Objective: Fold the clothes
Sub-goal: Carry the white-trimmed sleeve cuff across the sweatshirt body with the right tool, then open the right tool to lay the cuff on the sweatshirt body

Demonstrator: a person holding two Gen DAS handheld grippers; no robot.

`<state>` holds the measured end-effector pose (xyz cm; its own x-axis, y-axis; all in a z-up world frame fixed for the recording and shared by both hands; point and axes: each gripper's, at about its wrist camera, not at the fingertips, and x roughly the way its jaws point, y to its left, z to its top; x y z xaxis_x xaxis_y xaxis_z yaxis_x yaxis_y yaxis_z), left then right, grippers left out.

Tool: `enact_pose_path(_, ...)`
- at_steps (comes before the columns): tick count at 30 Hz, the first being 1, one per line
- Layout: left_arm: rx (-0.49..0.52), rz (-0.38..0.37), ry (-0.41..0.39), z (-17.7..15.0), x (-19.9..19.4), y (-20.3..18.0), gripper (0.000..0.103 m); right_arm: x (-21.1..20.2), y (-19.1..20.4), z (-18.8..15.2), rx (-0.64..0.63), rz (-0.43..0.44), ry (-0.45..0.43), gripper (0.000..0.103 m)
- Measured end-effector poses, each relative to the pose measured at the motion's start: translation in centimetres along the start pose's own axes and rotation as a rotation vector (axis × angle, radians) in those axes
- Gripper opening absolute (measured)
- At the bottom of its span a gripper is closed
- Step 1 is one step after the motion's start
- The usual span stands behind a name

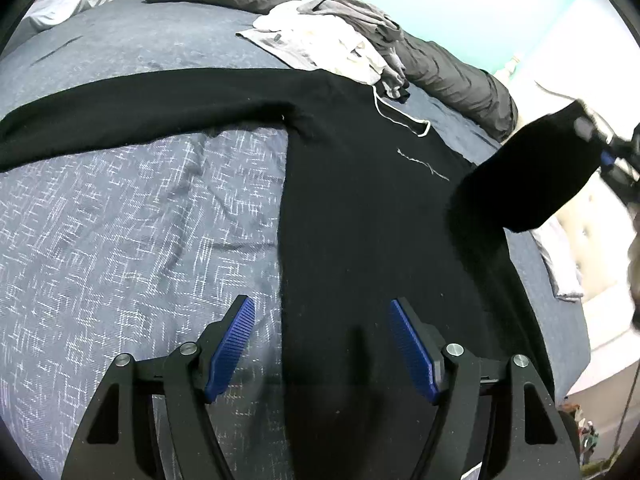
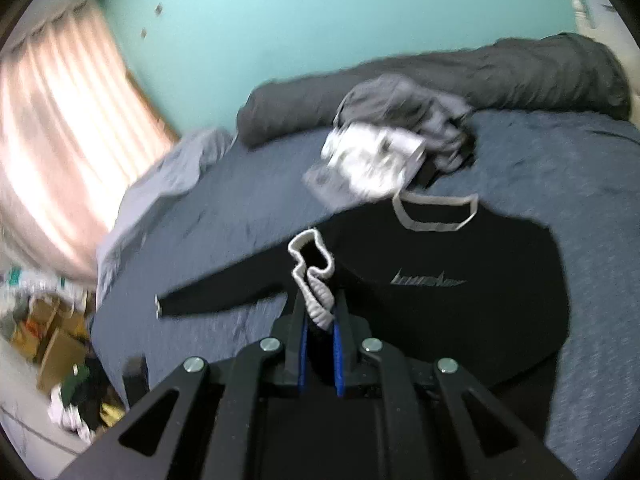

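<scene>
A black long-sleeved shirt [image 1: 360, 208] with a white-trimmed collar [image 1: 400, 116] lies flat on the blue bedspread [image 1: 120, 220], one sleeve [image 1: 120, 108] stretched out to the left. My left gripper [image 1: 322, 308] is open and empty, low over the shirt's lower left edge. My right gripper [image 2: 320, 312] is shut on the cuff [image 2: 310, 264] of the other sleeve and holds it lifted above the shirt's body [image 2: 460, 300]. In the left wrist view that raised sleeve [image 1: 532, 176] hangs at the right, with the right gripper [image 1: 612, 156] at its end.
A pile of white and grey clothes [image 1: 332, 40] lies past the collar. A long dark grey pillow [image 1: 452, 76] runs along the teal wall. A curtained window [image 2: 60, 140] and floor clutter [image 2: 60, 352] are left of the bed.
</scene>
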<state>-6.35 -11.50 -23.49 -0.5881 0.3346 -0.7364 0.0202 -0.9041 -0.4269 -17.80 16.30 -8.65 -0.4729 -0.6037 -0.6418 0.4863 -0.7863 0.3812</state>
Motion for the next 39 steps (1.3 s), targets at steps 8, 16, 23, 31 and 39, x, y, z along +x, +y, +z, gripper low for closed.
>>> enact_pose_path(8,-0.013,-0.012,-0.009,0.1,-0.3,0.5,0.074,6.4,2.0,-6.5,-0.027,0.017,0.161,0.009)
enact_pose_path(16,-0.010,-0.018,-0.002,0.1,0.2,0.5,0.075,9.0,1.0,-9.3,0.001,0.008,0.236,0.012)
enact_pose_path(23,-0.010,-0.028,-0.006,0.1,0.1,0.1,0.076,8.4,1.1,-9.9,-0.020,0.058,0.245,0.046)
enact_pose_path(31,0.015,-0.051,0.018,0.3,1.4,-1.3,0.077,3.5,-6.4,-7.8,0.015,-0.138,0.176,0.047)
enact_pose_path(39,0.087,0.012,0.050,0.3,3.6,-3.4,0.089,0.3,-15.7,-8.3,0.129,-0.369,0.138,0.055)
